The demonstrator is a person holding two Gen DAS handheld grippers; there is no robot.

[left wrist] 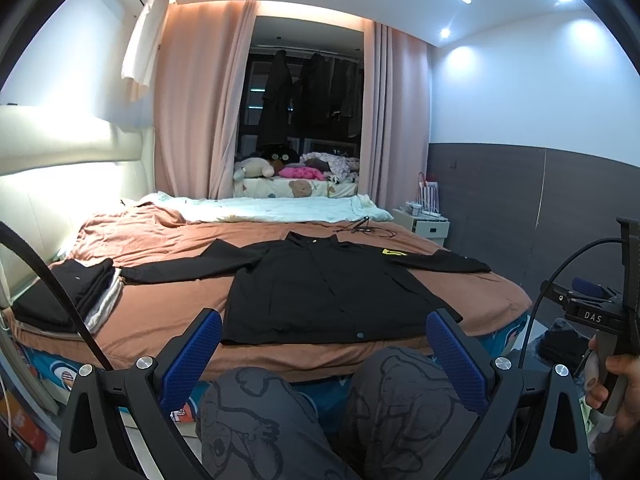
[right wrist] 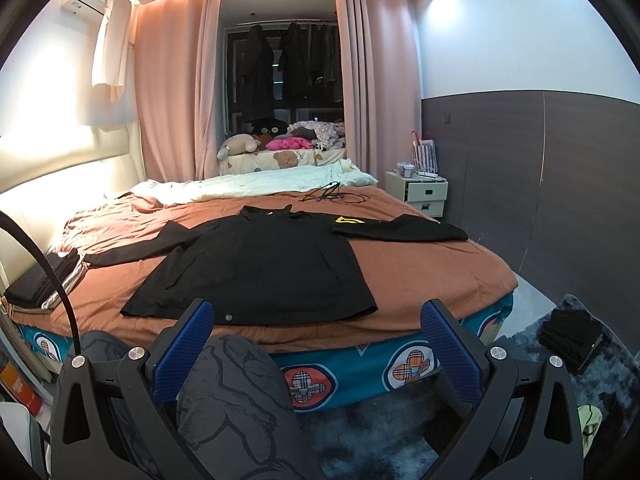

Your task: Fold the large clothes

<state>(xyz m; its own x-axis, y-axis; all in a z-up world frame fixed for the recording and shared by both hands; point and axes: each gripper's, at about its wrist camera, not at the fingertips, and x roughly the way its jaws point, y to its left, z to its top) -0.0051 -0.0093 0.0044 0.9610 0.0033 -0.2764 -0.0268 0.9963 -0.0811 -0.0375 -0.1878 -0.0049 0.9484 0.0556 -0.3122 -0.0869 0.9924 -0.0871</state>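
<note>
Black shirt [left wrist: 320, 292] lies flat on the bed [left wrist: 168, 312] ahead of both grippers, left [left wrist: 324, 344] and right [right wrist: 316, 336], fingers spread wide, gripping nothing.

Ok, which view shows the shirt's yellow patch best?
The right wrist view: the patch sits nearer the centre of the picture, clear on the shirt. The left wrist view shows it too, narrower and more side-on.

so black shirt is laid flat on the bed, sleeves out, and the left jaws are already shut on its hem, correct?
Not quite. The shirt is flat on the bed, sleeves out, but the left gripper has open jaws and hangs short of the hem, holding nothing. The left wrist view shows it.
</note>
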